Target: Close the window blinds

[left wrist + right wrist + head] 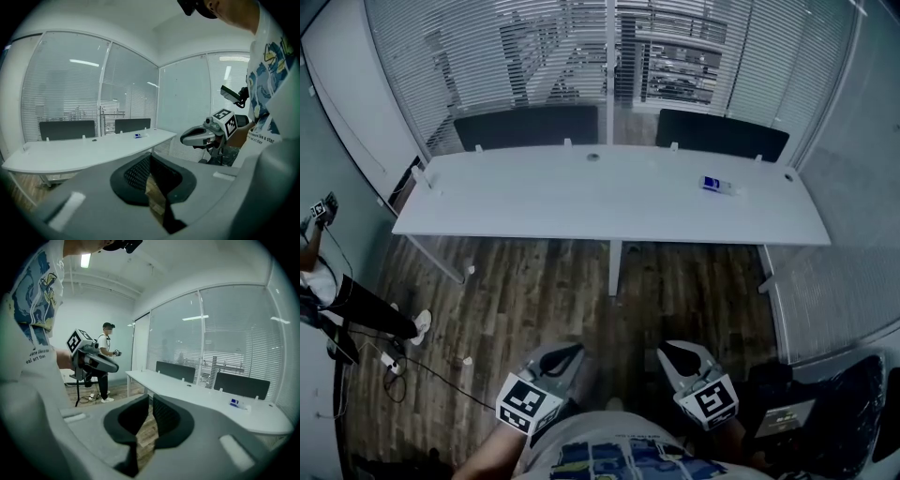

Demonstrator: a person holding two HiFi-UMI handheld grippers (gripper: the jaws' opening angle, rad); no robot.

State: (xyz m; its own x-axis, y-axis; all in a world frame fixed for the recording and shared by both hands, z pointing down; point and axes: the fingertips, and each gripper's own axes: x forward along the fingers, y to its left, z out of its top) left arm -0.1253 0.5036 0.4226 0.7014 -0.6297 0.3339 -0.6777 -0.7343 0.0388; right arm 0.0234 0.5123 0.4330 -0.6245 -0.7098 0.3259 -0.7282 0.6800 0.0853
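Observation:
White slatted blinds (553,66) cover the glass wall behind the long white desk (609,202); buildings outside show through the slats of the middle panes. The blinds (65,93) also fill the far wall in the left gripper view, and the blinds (234,348) in the right gripper view. My left gripper (562,361) and right gripper (680,356) are held low over the wooden floor, close to my body and well short of the desk. The left gripper (151,161) has its jaws together with nothing in them. The right gripper (151,401) looks shut too and holds nothing.
Two dark screens (525,127) (722,134) stand along the desk's back edge. A small blue and white item (717,185) lies on it at the right. A person (337,300) stands at the far left near floor cables (403,370). A black bag (825,412) sits at the lower right.

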